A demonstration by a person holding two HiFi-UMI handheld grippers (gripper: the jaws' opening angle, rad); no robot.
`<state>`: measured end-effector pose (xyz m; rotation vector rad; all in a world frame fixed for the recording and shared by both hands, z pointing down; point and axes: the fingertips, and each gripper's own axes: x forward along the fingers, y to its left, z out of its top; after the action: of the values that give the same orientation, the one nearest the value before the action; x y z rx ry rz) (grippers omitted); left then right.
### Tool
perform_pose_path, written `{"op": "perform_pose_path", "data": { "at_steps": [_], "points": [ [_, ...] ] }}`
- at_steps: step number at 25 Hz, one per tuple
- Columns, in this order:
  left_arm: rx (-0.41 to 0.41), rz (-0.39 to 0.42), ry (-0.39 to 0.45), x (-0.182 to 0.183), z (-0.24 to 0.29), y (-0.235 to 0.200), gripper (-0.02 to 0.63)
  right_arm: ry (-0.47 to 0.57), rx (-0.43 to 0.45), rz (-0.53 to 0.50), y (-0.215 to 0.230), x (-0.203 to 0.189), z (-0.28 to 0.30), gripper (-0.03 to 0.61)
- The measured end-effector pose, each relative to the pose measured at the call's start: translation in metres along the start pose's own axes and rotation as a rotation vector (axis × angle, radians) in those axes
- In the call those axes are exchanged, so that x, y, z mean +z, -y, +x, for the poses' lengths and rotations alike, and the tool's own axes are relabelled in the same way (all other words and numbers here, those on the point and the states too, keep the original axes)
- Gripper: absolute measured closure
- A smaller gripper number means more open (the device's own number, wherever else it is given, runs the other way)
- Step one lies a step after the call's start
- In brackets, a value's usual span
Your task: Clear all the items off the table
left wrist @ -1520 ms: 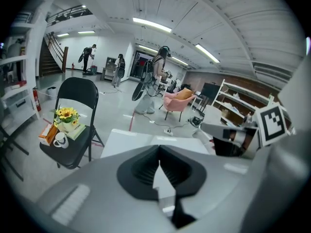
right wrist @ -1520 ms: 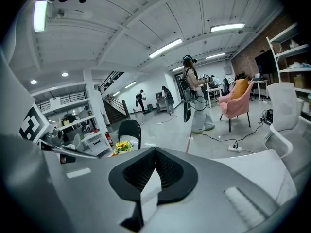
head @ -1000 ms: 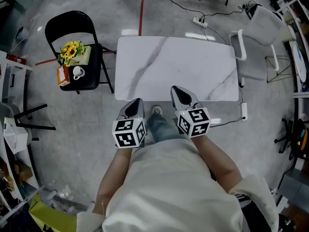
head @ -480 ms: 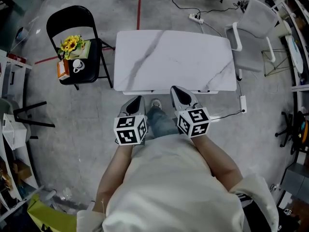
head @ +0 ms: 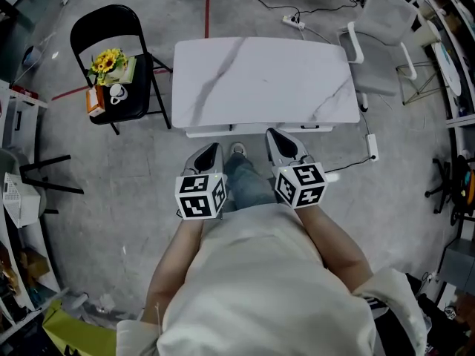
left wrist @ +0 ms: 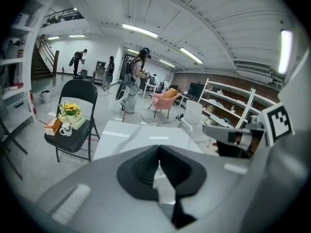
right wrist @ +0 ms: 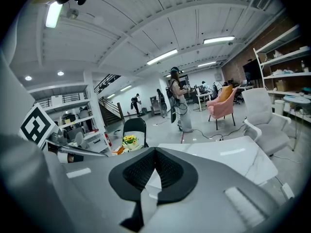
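The white marble table (head: pixel 260 80) has nothing on its top. A black folding chair (head: pixel 136 87) to its left carries yellow flowers (head: pixel 107 64), a white mug (head: pixel 116 92), an orange box (head: pixel 94 100) and a book. My left gripper (head: pixel 208 153) and right gripper (head: pixel 277 139) are held close to my body, short of the table's near edge. Both are shut with nothing between the jaws. The left gripper (left wrist: pixel 159 147) points over the table (left wrist: pixel 121 135), with the chair and flowers (left wrist: pixel 70 109) to its left. From the right gripper (right wrist: pixel 155 150) the table (right wrist: pixel 228 154) lies ahead.
A white armchair (head: pixel 382 47) stands at the table's right end. A power strip (head: pixel 292 21) and cables lie on the floor beyond the table. Shelving lines both sides of the room. People stand far back in both gripper views, near a pink armchair (right wrist: pixel 221 101).
The table sits farther from me than a second ago, as I have stepped back. Both grippers stay shut and keep their place by my body.
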<state>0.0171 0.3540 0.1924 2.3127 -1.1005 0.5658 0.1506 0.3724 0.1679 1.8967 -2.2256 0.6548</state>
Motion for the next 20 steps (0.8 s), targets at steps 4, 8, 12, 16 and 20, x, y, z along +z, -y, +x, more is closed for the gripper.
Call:
{"op": "perform_pose_path", "data": {
  "at_steps": [4, 8, 12, 16, 20],
  "points": [
    [-0.007, 0.012, -0.001, -0.013, -0.017, 0.008, 0.606, 0.006, -0.023, 0.01, -0.003, -0.01, -0.023, 0.58],
    [-0.022, 0.025, -0.016, -0.026, -0.032, 0.023, 0.606, -0.009, -0.032, 0.015, -0.008, -0.02, -0.046, 0.58],
    [-0.027, 0.025, -0.022, -0.031, -0.046, 0.032, 0.605, -0.014, -0.037, 0.022, -0.014, -0.021, -0.063, 0.579],
    [-0.027, 0.025, -0.014, -0.029, -0.057, 0.044, 0.606, -0.018, -0.027, 0.009, -0.013, -0.016, -0.079, 0.579],
    [-0.017, 0.012, 0.016, -0.027, -0.061, 0.053, 0.605, -0.008, -0.018, -0.016, -0.006, -0.012, -0.087, 0.579]
  ]
}}
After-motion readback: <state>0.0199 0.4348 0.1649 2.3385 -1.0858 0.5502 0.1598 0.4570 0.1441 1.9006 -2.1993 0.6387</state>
